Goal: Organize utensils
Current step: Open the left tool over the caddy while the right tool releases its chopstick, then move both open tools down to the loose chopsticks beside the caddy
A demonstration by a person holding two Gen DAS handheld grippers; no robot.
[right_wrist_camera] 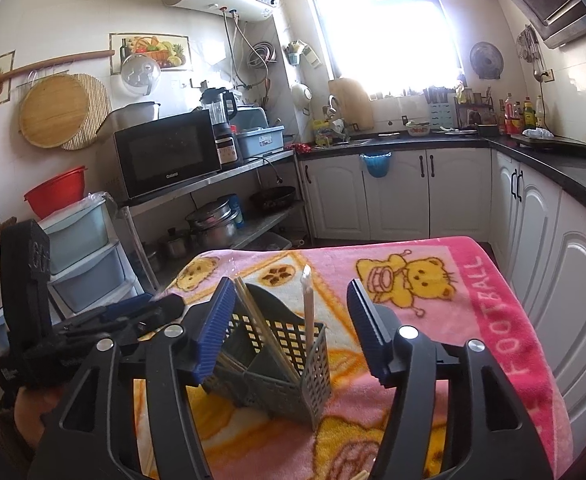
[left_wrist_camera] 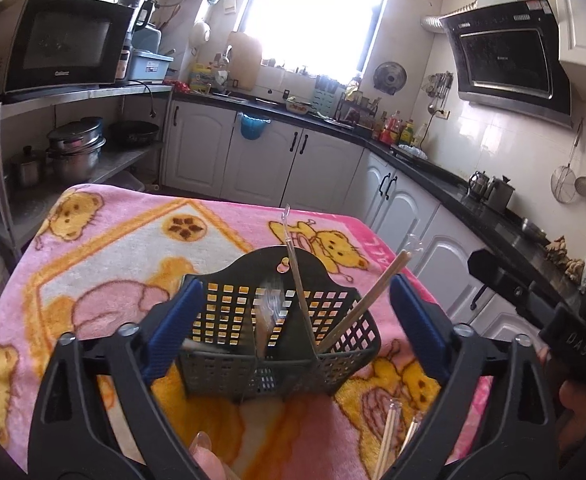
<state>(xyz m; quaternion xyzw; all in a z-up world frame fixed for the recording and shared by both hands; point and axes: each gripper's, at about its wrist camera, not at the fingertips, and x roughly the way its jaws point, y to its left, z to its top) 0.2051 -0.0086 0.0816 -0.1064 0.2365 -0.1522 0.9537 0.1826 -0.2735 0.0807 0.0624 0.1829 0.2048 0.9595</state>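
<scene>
Chopsticks (left_wrist_camera: 389, 436) beside caddy (left_wrist_camera: 277, 332) show left only.

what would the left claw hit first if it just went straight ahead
Most likely the caddy. It stands directly between the open fingers of the left claw, close in front, with a chopstick leaning out of its right compartment. Depth is hard to judge through the fisheye, but nothing else lies in between.

Before you: a matt dark plastic basket (left_wrist_camera: 277, 336) holding pale wooden chopsticks (left_wrist_camera: 363, 306), on a fuzzy pink cloth blanket (right_wrist_camera: 433, 312).
</scene>
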